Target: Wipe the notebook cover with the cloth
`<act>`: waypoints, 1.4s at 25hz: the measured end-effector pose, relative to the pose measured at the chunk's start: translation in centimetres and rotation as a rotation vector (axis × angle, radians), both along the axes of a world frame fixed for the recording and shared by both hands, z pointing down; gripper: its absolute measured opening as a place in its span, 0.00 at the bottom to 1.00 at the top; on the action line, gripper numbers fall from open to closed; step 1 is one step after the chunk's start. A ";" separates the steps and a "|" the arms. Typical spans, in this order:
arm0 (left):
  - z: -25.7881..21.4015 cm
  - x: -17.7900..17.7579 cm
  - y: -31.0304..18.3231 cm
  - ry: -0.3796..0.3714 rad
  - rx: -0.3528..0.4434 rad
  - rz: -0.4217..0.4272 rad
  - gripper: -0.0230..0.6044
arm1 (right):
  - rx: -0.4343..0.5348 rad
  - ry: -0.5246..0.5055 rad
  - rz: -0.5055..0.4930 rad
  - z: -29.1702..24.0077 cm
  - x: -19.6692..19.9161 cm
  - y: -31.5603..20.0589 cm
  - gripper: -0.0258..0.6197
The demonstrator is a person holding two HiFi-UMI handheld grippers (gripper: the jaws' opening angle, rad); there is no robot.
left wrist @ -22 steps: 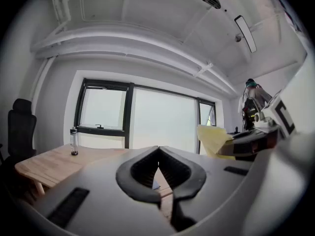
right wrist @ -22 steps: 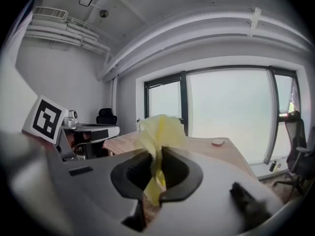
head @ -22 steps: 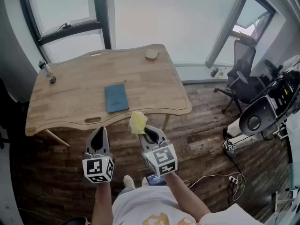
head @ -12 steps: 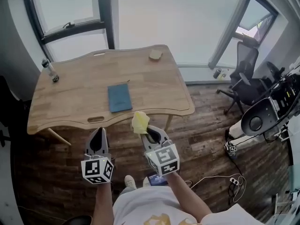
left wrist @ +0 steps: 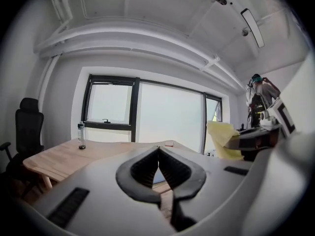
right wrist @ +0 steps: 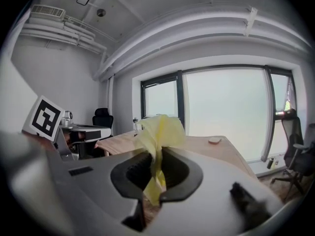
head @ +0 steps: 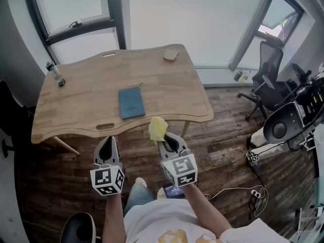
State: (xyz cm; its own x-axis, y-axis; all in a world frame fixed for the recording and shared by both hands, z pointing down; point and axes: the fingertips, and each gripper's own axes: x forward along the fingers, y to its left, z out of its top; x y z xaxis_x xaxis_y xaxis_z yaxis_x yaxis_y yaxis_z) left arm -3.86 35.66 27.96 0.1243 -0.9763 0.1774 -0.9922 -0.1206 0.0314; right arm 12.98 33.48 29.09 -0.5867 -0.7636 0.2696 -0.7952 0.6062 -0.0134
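Head view: the blue notebook (head: pixel 131 102) lies in the middle of the tabletop (head: pixel 76 105), untouched.
Your right gripper (head: pixel 167 142) jaws pinch the yellow cloth (head: pixel 157 128) short of the tabletop edge; your left gripper (head: pixel 107 145) jaws are pressed together, empty.

Each hand unit is a pale grey moulded housing. The left gripper (left wrist: pixel 158 150) and the right gripper (right wrist: pixel 156 154) carry black ribbed jaw liners (together they form a teardrop outline). A black slot (left wrist: pixel 69 206) sits at 8 o'clock of the left jaws. Each rear end bears a white marker cube (head: pixel 107 180) printed with black squares. The person wears a white shirt (head: pixel 147 221) with gold print at 6 o'clock, and blue trousers (head: pixel 135 199).
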 end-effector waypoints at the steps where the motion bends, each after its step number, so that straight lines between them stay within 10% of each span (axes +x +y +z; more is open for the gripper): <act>1: 0.4 -0.1 -0.3 0.001 -0.008 0.001 0.06 | -0.005 0.001 0.001 0.4 -0.1 -0.3 0.10; 22: 3.9 -8.1 -25.6 0.097 -0.056 0.101 0.06 | -0.048 0.078 0.105 3.7 -7.1 -24.0 0.10; 35: 7.4 -9.1 -30.0 0.078 -0.146 0.132 0.06 | -0.118 0.102 0.112 6.8 -8.9 -28.1 0.10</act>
